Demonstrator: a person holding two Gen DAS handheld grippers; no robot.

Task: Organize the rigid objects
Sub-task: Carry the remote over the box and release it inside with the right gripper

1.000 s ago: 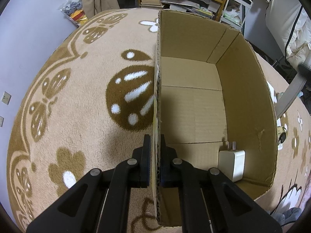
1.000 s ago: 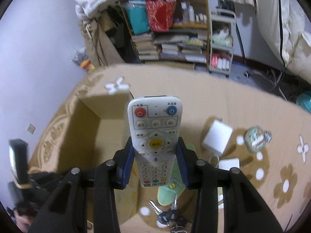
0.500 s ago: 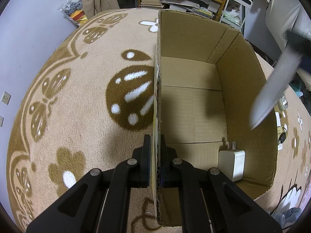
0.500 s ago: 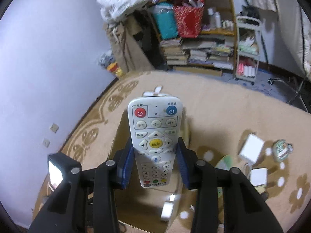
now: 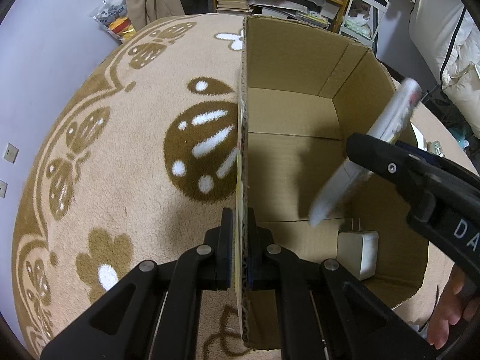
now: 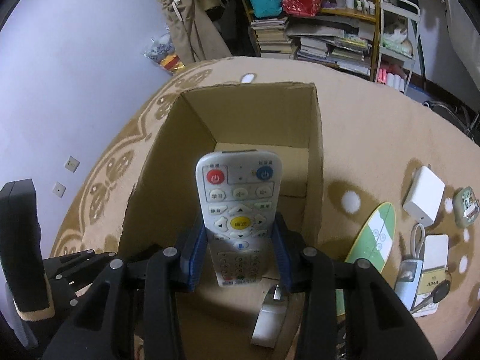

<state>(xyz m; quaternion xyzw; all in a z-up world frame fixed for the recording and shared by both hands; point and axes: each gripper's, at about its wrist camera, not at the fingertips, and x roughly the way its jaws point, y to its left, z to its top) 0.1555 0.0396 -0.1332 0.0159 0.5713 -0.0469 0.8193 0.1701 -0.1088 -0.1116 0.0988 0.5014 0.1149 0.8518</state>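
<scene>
— Right wrist: how many things?
— One box (image 6: 168, 162), one remote (image 6: 238, 204) over it, clamped in the right gripper (image 6: 240, 258). One charger (image 5: 357, 253) lies inside.
— Outside?
— Two white blocks on the rug (image 6: 360, 126).
— The left gripper (image 5: 240, 249)?
— Pinched on the box wall.

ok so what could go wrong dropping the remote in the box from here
1. The remote hangs over the white charger lying in the box; let go here, it may land on the upturned prongs.
2. Only the right gripper side pads hold it, so it could slip early.
3. The left gripper pinches just one wall; a knock might tip the box.
</scene>
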